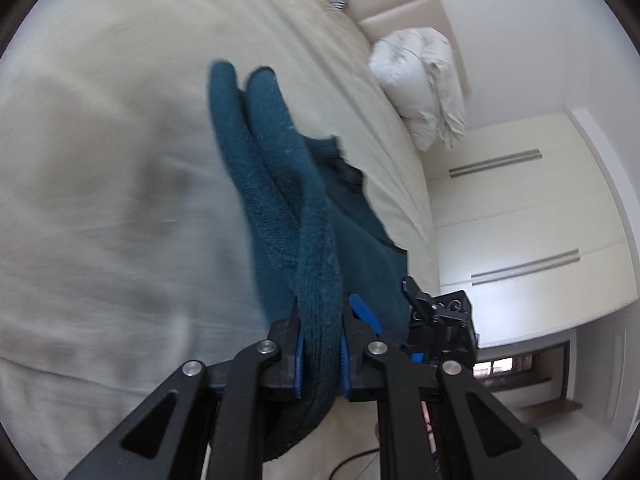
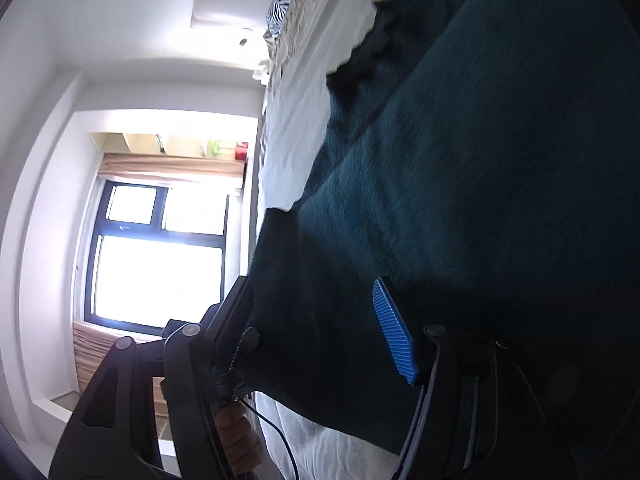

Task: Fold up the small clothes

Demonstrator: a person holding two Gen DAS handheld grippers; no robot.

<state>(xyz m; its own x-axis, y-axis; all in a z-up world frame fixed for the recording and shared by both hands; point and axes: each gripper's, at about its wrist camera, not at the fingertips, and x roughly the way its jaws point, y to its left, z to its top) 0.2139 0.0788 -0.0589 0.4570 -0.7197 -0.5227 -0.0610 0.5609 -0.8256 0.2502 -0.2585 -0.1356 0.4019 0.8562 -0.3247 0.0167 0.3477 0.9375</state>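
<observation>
Left tool (image 1: 320, 344) clenched on a bunched fold of the dark teal knitted garment (image 1: 280, 184), lifted over the beige bed (image 1: 100, 160). Right tool (image 2: 320, 332) apparently released, cloth between its jaws. Soft, limp, light; grip at edges.

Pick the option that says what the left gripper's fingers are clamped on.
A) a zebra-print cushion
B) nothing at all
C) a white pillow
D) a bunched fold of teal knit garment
D: in the left wrist view, the left gripper has its blue-padded fingers pressed on a bunched fold of the teal knit garment.
</observation>
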